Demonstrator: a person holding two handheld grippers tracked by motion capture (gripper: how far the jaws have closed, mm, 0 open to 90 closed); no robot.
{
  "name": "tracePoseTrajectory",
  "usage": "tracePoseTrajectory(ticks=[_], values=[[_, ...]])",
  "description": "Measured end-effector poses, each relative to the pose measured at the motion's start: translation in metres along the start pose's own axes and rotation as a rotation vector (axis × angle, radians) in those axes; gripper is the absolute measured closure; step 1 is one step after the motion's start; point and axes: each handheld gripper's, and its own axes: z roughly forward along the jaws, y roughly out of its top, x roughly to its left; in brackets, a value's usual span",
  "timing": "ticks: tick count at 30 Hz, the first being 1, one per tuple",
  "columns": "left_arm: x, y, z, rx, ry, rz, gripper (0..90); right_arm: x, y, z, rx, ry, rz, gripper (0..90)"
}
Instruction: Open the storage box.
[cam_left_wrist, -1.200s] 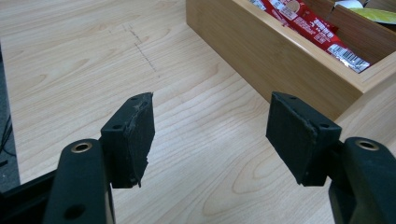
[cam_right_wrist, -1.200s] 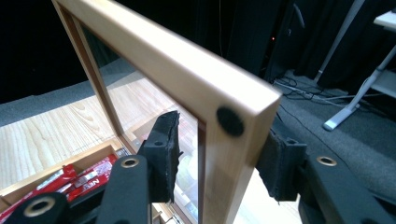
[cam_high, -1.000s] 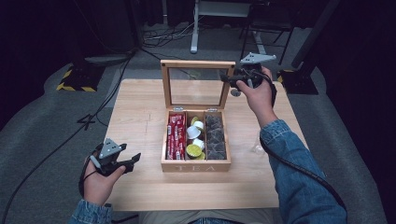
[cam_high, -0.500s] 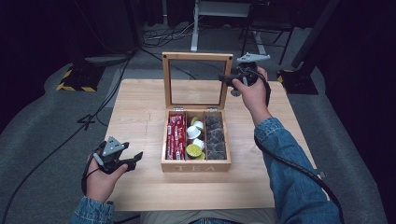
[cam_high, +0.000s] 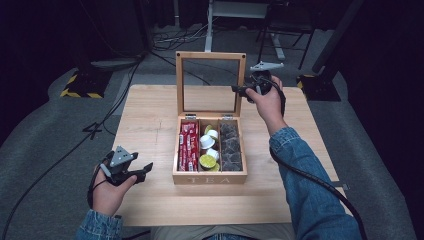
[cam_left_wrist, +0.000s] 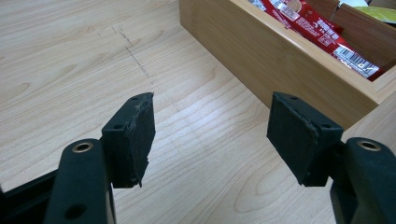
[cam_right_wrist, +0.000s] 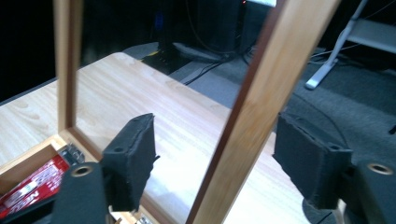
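A person is sitting at a pale wooden worktop (cam_high: 150, 115) with a two-fingered gripper in each hand. At the centre of the high view, a wooden tea box (cam_high: 210, 177) is standing with its glass-paned lid (cam_high: 210, 84) raised upright, so the opening step looks done. Inside, red packets (cam_high: 188, 145) are filling the left compartment, small round pods (cam_high: 208, 149) the middle one, and dark tea bags (cam_high: 231, 146) the right one; all appear full, so nothing seems taken out yet.

The right gripper (cam_high: 241, 90), right of centre in the upper half of the frame, is straddling the lid's right frame bar with its fingers (cam_right_wrist: 133, 158) spread wide, not clamping the wood. The left gripper (cam_high: 142, 170), at lower left, is hovering over bare worktop just beside the box, fingers wide apart and holding nothing.
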Motion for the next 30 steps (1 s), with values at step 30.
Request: tracePoseTrajectory(ticks=[30], values=[[0.006,0.008,0.018,0.049,-0.032,0.001,31.6,0.005,0.004,-0.062,-0.026,0.063,0.002,30.3]])
